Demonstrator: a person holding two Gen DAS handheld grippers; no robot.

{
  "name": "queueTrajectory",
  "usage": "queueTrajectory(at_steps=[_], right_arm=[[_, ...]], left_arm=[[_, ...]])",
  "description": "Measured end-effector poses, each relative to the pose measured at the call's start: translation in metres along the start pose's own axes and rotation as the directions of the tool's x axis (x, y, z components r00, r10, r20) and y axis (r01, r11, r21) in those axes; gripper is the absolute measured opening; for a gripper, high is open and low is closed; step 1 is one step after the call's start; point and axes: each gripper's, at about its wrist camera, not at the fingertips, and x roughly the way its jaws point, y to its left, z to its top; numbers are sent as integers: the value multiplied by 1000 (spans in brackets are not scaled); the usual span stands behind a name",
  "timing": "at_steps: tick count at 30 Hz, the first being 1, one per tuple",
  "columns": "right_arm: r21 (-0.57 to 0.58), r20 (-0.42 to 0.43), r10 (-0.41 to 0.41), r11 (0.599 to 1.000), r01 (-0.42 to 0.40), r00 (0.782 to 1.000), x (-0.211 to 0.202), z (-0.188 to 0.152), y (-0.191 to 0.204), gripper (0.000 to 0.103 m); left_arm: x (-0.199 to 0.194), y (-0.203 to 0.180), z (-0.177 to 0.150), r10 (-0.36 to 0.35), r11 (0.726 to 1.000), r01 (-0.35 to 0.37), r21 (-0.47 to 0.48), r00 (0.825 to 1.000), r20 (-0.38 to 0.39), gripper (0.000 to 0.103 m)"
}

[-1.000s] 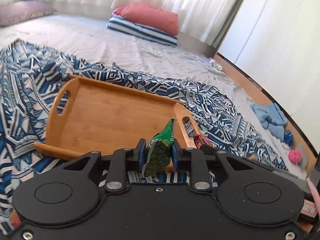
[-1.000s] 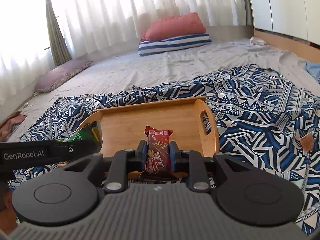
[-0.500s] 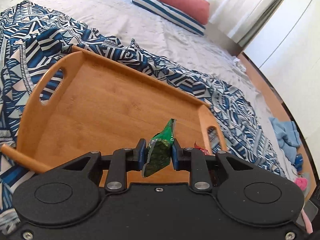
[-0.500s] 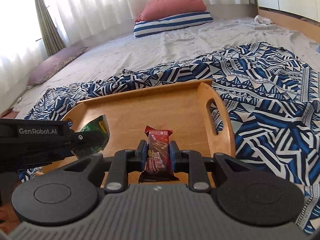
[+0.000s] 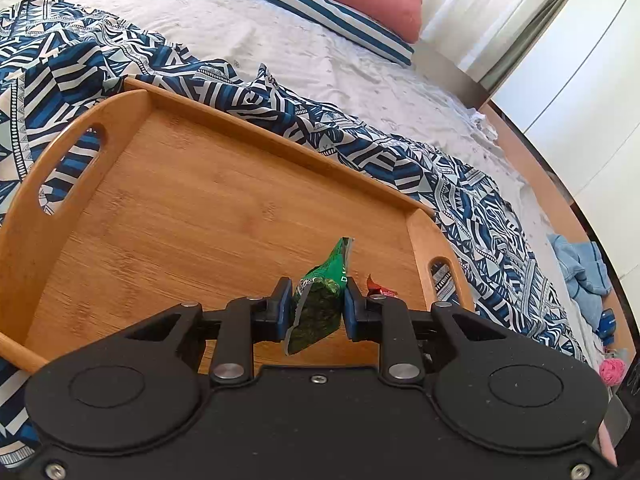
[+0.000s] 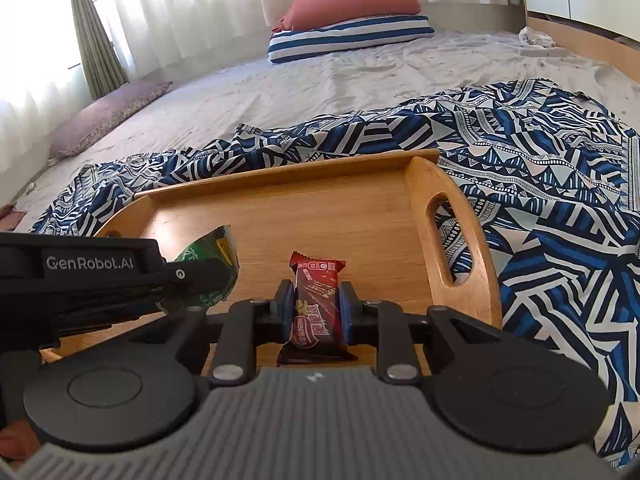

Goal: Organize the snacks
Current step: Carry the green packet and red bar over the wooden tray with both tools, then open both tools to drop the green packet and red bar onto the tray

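Observation:
A wooden tray with cut-out handles lies on a blue patterned blanket; it also shows in the right wrist view. My left gripper is shut on a green snack packet and holds it over the tray's near right part. My right gripper is shut on a red chocolate bar over the tray's near edge. The right wrist view shows the left gripper's body with the green packet to its left. The red bar's tip shows in the left wrist view.
The blue patterned blanket covers a grey mattress. A red pillow on a striped pillow lies at the far end by white curtains. Blue cloth and a pink ball lie on the floor to the right.
Both grippers have moved forward over the tray with their snacks still held. The tray now looks larger and closer in both views.

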Motion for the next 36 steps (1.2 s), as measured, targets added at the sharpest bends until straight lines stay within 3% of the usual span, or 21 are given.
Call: queueTrajectory(at_steps=[30, 36], right_arm=[[-29, -17, -7, 1000, 7, 1000, 11, -7, 5, 30], [-29, -11, -3, 1000, 3, 1000, 9, -7, 6, 38]], left_arm=[[15, 8, -6, 16, 999, -17, -31, 999, -38, 24], [12, 7, -5, 25, 999, -26, -39, 999, -34, 40]])
